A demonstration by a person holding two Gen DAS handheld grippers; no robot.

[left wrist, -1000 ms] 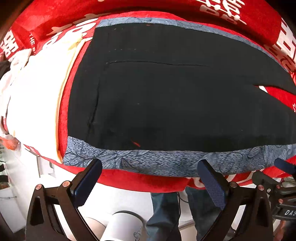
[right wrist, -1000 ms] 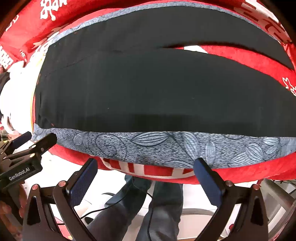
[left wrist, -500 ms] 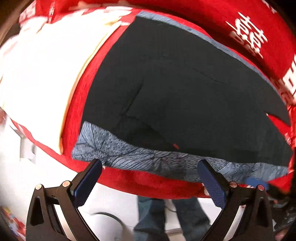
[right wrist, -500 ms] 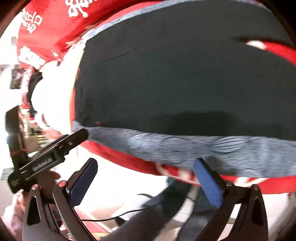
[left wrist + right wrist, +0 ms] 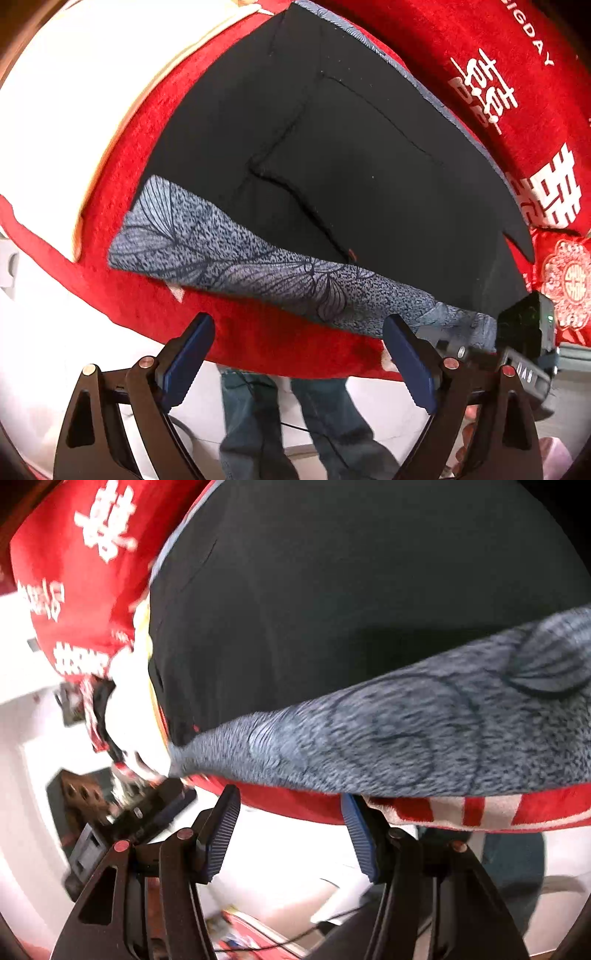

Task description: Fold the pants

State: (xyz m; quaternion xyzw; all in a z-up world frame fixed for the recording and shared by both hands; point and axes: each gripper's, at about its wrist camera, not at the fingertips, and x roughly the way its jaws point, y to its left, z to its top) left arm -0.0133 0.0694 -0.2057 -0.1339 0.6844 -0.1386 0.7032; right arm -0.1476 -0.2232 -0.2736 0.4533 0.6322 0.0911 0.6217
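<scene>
Black pants (image 5: 332, 155) with a grey leaf-patterned side stripe (image 5: 236, 258) lie flat on a red cloth (image 5: 258, 339). My left gripper (image 5: 295, 362) is open and empty, just off the cloth's near edge below the stripe. My right gripper (image 5: 288, 830) is open and empty, close under the near edge, with the grey stripe (image 5: 406, 738) just above its fingers. The pants (image 5: 351, 590) fill most of the right wrist view. The right gripper's body shows at the left wrist view's right edge (image 5: 524, 347); the left gripper shows blurred in the right wrist view (image 5: 122, 823).
The red cloth has white characters (image 5: 484, 92) and a white panel (image 5: 92, 92) beyond the waist end. The person's jeans-clad legs (image 5: 295, 424) stand below the surface's near edge. A cable (image 5: 295, 934) trails on the pale floor.
Both grippers have swung towards the waist end of the pants and come closer to the near edge. The right wrist view is tilted and blurred by motion. Both stay open.
</scene>
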